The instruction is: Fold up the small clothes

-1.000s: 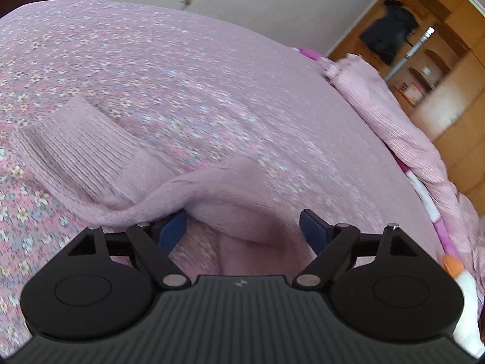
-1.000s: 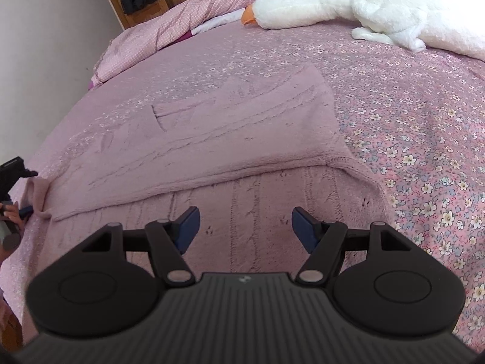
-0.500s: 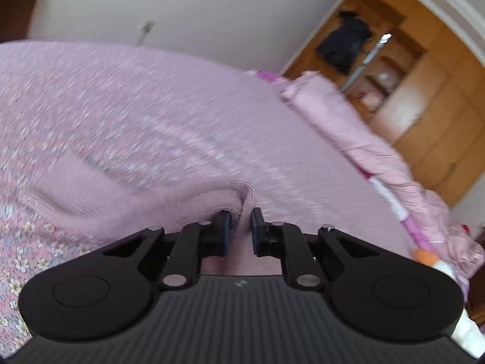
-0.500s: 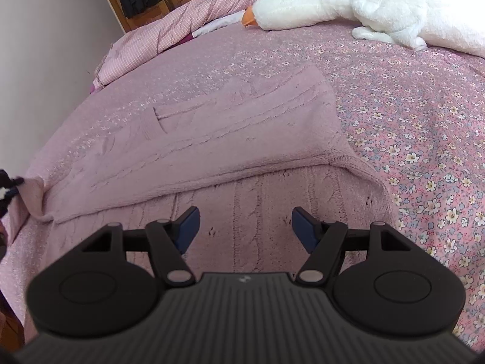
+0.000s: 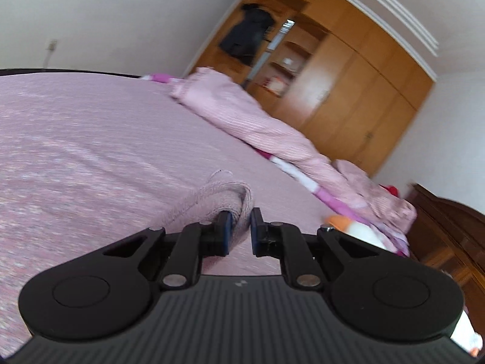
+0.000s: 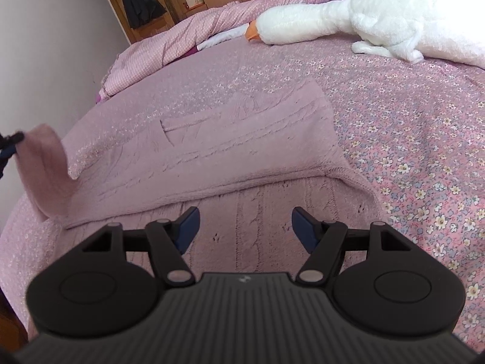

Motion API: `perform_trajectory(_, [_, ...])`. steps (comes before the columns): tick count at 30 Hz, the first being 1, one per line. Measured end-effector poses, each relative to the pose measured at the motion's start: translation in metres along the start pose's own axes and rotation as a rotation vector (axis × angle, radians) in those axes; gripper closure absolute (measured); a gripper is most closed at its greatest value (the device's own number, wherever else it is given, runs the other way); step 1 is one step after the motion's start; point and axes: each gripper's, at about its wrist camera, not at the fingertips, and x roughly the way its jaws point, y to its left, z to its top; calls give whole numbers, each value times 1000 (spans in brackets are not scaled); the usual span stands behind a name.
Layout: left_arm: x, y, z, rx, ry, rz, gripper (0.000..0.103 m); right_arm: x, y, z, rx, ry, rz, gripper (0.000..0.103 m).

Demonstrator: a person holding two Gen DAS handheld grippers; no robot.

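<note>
A pink knitted sweater (image 6: 230,151) lies partly folded on the floral bedspread (image 6: 424,139). Its sleeve end (image 5: 224,195) is pinched in my left gripper (image 5: 241,227), which is shut on it and holds it off the bed. In the right wrist view that lifted sleeve (image 6: 45,166) hangs at the far left, with the left gripper's tip (image 6: 9,142) just at the frame edge. My right gripper (image 6: 245,227) hovers open over the sweater's lower cable-knit part (image 6: 257,215), with nothing between its fingers.
A large white plush goose (image 6: 363,15) lies at the back right of the bed. A bunched pink quilt (image 6: 188,36) runs along the far side. Wooden wardrobes (image 5: 348,91) and a dark hanging coat (image 5: 247,36) stand beyond. The bed's left edge is near the lifted sleeve.
The left gripper shut on the sleeve end and lifted it up off the bed; its view tilted upward. The right gripper stayed open and barely moved.
</note>
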Motion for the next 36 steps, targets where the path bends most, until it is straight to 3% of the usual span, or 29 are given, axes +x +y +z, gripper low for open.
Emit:
perform_trajectory(5, [10,-45,-32,71,74,-74,89,-3,-8,0,11,-11,-6,34])
perform_trajectory(10, [29,-71,-85,138,208,-97,89,-3,-18,-1,29,-11,-14,34])
perform_trajectory(15, [48,-70,-137,198,359,-66,89,-2,-23,-2,43,-4,-15,34])
perform_trajectory(18, [54,-61,-151,206,425,-50,88,1,-21,-2,38,3,-4,34])
perform_trajectory(20, [53,-55,-156,219,444,-47,87,5,-17,1,26,13,15,34])
perform_trajectory(23, [52,-49,-153,230,460,-44,71,11,-7,8,6,25,58,34])
perform_trajectory(25, [46,-46,-147,236,462,-42,53,18,2,14,-1,36,97,34])
perform_trajectory(28, [33,-44,-141,281,449,-18,41,28,20,24,-8,59,158,34])
perform_trajectory(36, [0,-19,-126,379,411,133,35,65,81,44,-28,115,294,34])
